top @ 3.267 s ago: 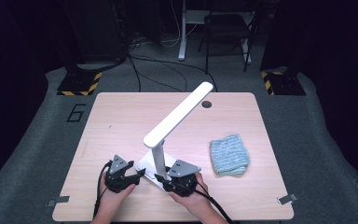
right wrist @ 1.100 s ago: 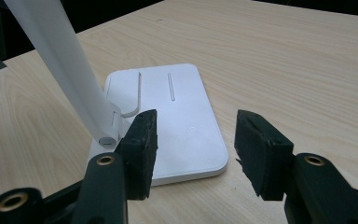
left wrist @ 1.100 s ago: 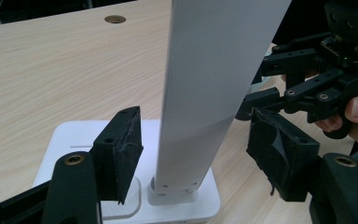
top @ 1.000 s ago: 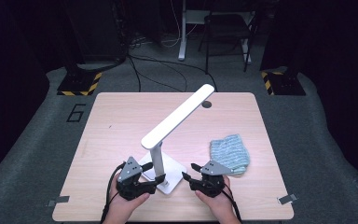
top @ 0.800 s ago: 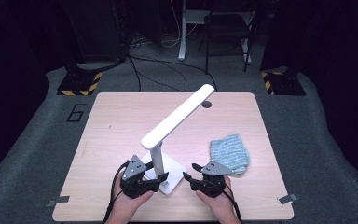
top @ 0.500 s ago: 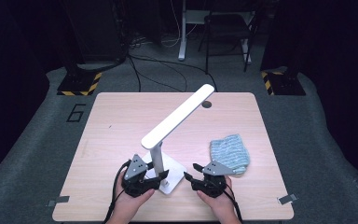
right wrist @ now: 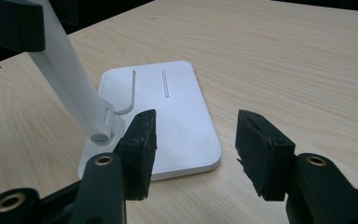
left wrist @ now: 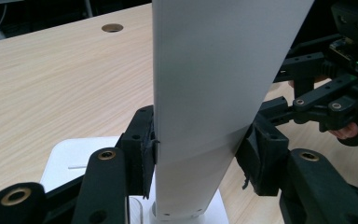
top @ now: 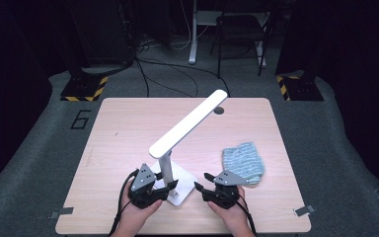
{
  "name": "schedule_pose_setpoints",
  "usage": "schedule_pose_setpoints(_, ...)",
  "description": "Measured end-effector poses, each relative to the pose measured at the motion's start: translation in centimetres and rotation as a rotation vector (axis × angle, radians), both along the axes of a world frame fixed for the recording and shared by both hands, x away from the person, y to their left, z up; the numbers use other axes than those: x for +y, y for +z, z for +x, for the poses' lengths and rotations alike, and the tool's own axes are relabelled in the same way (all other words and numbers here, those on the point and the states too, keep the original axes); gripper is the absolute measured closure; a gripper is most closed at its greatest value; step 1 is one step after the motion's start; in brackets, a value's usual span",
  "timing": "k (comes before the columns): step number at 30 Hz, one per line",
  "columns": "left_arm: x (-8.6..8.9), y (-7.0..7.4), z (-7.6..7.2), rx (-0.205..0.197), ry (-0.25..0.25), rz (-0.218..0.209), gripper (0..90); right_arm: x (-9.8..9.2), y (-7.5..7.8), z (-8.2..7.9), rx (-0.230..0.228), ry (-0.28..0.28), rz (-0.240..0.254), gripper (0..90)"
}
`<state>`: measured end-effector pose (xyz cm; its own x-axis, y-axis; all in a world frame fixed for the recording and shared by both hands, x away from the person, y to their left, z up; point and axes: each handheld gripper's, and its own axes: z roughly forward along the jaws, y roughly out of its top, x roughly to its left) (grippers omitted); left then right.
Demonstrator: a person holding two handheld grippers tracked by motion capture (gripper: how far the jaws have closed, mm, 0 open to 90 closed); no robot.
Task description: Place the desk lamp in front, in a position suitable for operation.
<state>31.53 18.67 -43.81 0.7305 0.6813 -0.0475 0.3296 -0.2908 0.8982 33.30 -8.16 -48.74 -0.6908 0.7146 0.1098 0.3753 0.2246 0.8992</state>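
Note:
A white desk lamp stands on the wooden table (top: 128, 128), with a flat base (top: 181, 178), an upright post (top: 166, 168) and a long slanted head (top: 190, 126). My left gripper (top: 169, 186) is at the foot of the post. In the left gripper view its jaws (left wrist: 198, 156) have just been closing, and both pads now press on the sides of the post (left wrist: 205, 93). My right gripper (top: 201, 181) is to the right of the base, pointing left. In the right gripper view it (right wrist: 195, 140) stands open over the base's near corner (right wrist: 168, 102), with nothing between its pads.
A blue-green knitted cloth (top: 243, 160) lies on the table just behind the right hand. A round cable hole (top: 219, 110) sits at the table's far edge under the lamp head. Dark floor with cables, stands and a chair lies beyond the table.
The left gripper's jaws have narrowed onto the lamp post. Since the oldest frame both hands have shifted a little to the right. The lamp and cloth have stayed put.

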Motion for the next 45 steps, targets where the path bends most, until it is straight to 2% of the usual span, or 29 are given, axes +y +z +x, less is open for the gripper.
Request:
schedule_pose_setpoints(6,0.8,-0.1,-0.2,-0.001,-0.018,-0.013,51.0,-0.1,0.0,0.0,0.0,0.007,-0.001,47.6)
schedule_pose_setpoints(11,2.0,0.0,-0.6,0.001,0.002,-0.003,50.6,0.0,0.0,0.0,0.001,0.0,0.004,47.5)
schedule_pose_setpoints(13,2.4,-0.1,-0.7,-0.002,0.013,-0.014,50.6,0.1,0.0,0.0,0.001,0.002,0.004,47.3)
schedule_pose_setpoints(15,3.0,0.0,-0.8,-0.005,0.025,-0.011,50.2,0.1,0.0,0.0,-0.004,0.02,-0.006,47.0)
schedule_pose_setpoints(19,3.1,0.1,-0.9,0.003,0.031,-0.005,49.0,0.4,-0.1,0.0,0.004,0.015,-0.007,46.9)
schedule_pose_setpoints(22,2.8,0.4,-0.9,-0.008,0.054,-0.035,47.2,0.5,-0.1,0.0,0.005,0.027,-0.013,46.8)
schedule_pose_setpoints(23,2.8,0.6,-0.9,-0.003,0.053,-0.031,46.7,0.6,-0.2,0.0,0.008,0.019,-0.008,46.8)
schedule_pose_setpoints(25,2.6,0.8,-0.9,-0.011,0.082,-0.054,46.9,0.7,-0.3,0.0,0.008,0.028,-0.015,46.7)
schedule_pose_setpoints(27,2.5,0.8,-0.9,-0.008,0.088,-0.058,47.0,0.8,-0.3,0.0,0.009,0.022,-0.011,46.7)
schedule_pose_setpoints(30,2.3,0.9,-0.9,-0.007,0.093,-0.046,49.2,0.9,-0.3,0.0,0.011,0.021,-0.013,46.5)
schedule_pose_setpoints(31,2.2,0.9,-1.0,-0.019,0.099,-0.038,50.2,0.9,-0.3,-0.1,0.01,0.023,-0.016,46.5)
schedule_pose_setpoints(34,2.2,1.0,-1.0,-0.017,0.088,-0.025,51.0,1.0,-0.4,-0.1,0.012,0.024,-0.017,46.4)
schedule_pose_setpoints(35,2.1,0.9,-1.0,-0.026,0.088,-0.03,51.1,1.0,-0.4,-0.1,0.015,0.025,-0.02,46.4)
schedule_pose_setpoints(37,2.1,1.0,-0.9,-0.029,0.068,-0.019,51.3,1.0,-0.4,-0.1,0.016,0.034,-0.025,46.4)
schedule_pose_setpoints(39,2.0,0.9,-0.8,-0.033,0.066,-0.02,51.4,1.0,-0.4,-0.1,0.014,0.033,-0.028,46.4)
schedule_pose_setpoints(42,2.0,0.9,-0.6,-0.029,0.037,-0.02,51.5,1.1,-0.5,0.0,0.007,0.028,-0.029,46.3)
schedule_pose_setpoints(45,1.9,0.8,-0.5,-0.038,0.028,-0.033,51.4,1.1,-0.7,0.1,0.021,0.034,-0.038,46.1)
